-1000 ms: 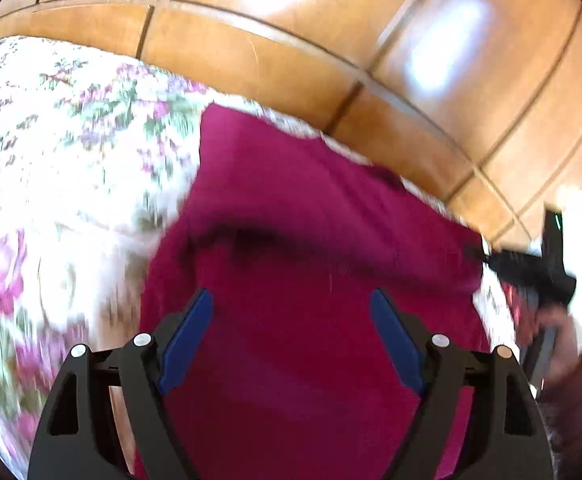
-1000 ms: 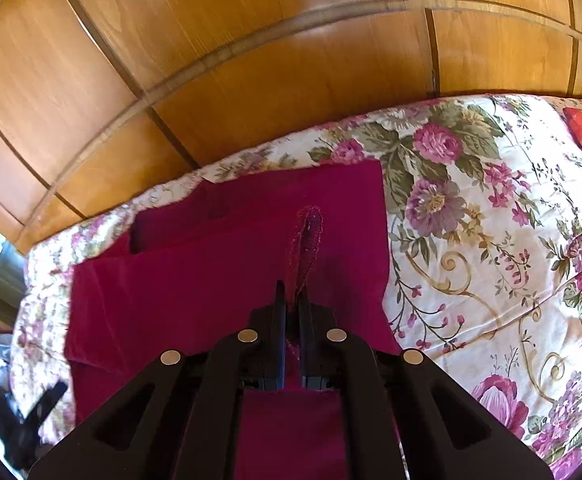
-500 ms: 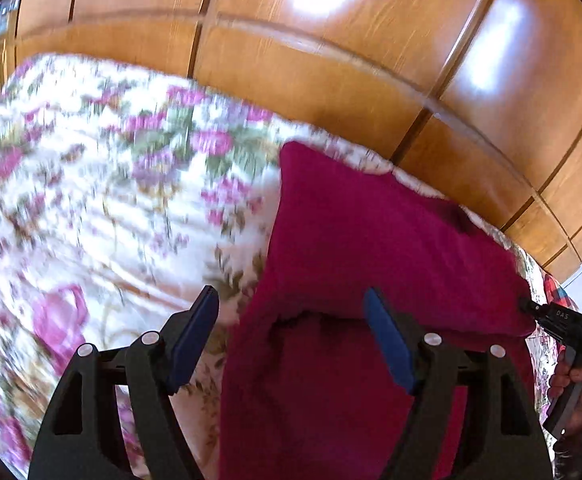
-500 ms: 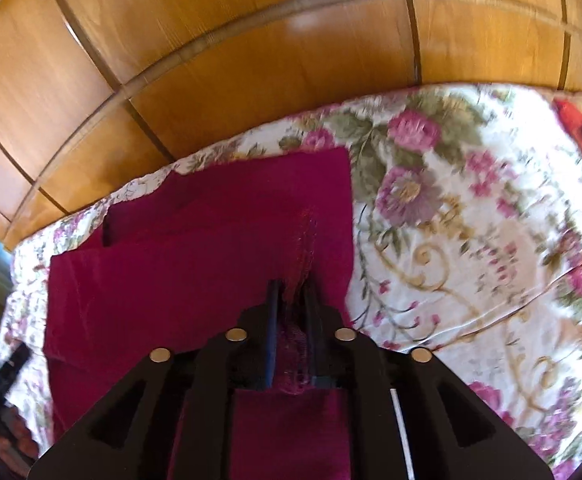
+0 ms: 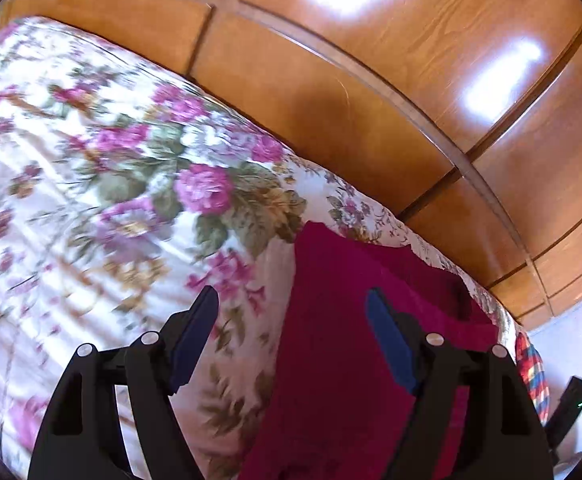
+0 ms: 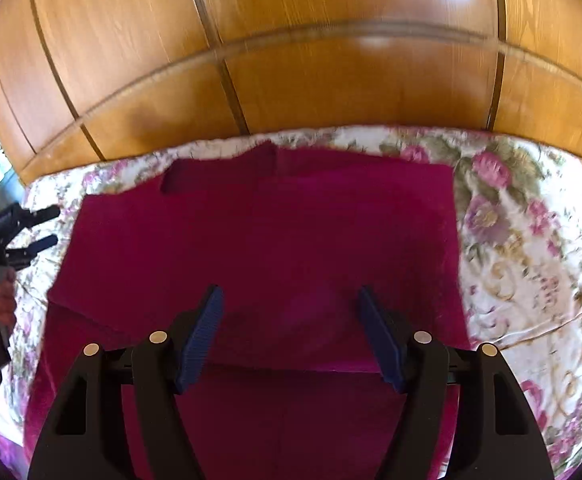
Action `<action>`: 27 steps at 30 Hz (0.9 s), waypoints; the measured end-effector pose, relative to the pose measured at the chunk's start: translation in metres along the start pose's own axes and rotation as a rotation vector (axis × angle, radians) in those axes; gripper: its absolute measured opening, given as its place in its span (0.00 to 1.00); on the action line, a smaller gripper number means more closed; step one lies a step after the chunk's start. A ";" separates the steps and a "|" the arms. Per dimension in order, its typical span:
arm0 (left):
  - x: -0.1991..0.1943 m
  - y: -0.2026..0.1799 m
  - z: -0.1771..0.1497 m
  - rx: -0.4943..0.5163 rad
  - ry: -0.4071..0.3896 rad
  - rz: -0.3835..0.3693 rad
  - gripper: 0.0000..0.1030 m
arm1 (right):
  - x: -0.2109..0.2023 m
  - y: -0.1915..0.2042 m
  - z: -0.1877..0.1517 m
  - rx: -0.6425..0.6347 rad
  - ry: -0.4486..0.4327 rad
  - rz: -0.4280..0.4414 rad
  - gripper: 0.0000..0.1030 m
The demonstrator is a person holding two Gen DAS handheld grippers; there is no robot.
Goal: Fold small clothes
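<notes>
A dark red garment (image 6: 275, 240) lies flat on the floral bedspread (image 6: 531, 264), with one layer folded over the rest. My right gripper (image 6: 291, 300) hovers open above its near middle, nothing between the blue pads. In the left wrist view the same garment (image 5: 343, 320) fills the lower right. My left gripper (image 5: 293, 308) is open and straddles the garment's left edge, its left finger over the bedspread (image 5: 91, 200). The left gripper (image 6: 35, 228) also shows at the far left of the right wrist view, held by a hand.
A polished wooden headboard (image 6: 291, 60) runs along the far side of the bed. A multicoloured checked cloth (image 5: 533, 372) lies past the garment at the right. The bedspread stretches wide to the left in the left wrist view.
My right gripper was shut on a pinched ridge of the garment; it has let go and stands open, the cloth lying flat. My left gripper swung left toward the garment's left edge.
</notes>
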State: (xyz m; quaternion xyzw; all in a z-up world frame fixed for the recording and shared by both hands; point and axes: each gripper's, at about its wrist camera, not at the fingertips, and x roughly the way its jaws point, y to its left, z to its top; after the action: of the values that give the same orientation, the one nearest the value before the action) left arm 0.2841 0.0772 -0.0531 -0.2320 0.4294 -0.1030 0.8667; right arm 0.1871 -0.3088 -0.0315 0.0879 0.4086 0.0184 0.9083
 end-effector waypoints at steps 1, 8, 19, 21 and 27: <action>0.009 0.000 0.003 -0.001 0.016 -0.010 0.75 | 0.003 -0.001 -0.001 0.002 0.001 -0.003 0.66; 0.045 -0.009 0.012 -0.013 0.065 -0.090 0.52 | 0.010 -0.001 -0.001 0.001 -0.005 -0.021 0.66; 0.064 -0.049 -0.006 0.306 -0.042 0.361 0.12 | 0.036 0.014 -0.012 -0.086 -0.029 -0.157 0.72; 0.077 -0.044 -0.007 0.319 -0.010 0.450 0.13 | 0.038 0.013 -0.012 -0.090 -0.036 -0.166 0.74; 0.018 -0.036 -0.019 0.229 -0.147 0.429 0.29 | 0.039 0.013 -0.013 -0.088 -0.046 -0.169 0.75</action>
State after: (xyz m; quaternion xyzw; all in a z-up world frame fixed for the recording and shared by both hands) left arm 0.2811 0.0327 -0.0577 -0.0428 0.3900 0.0527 0.9183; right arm 0.2035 -0.2903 -0.0667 0.0135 0.3926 -0.0426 0.9186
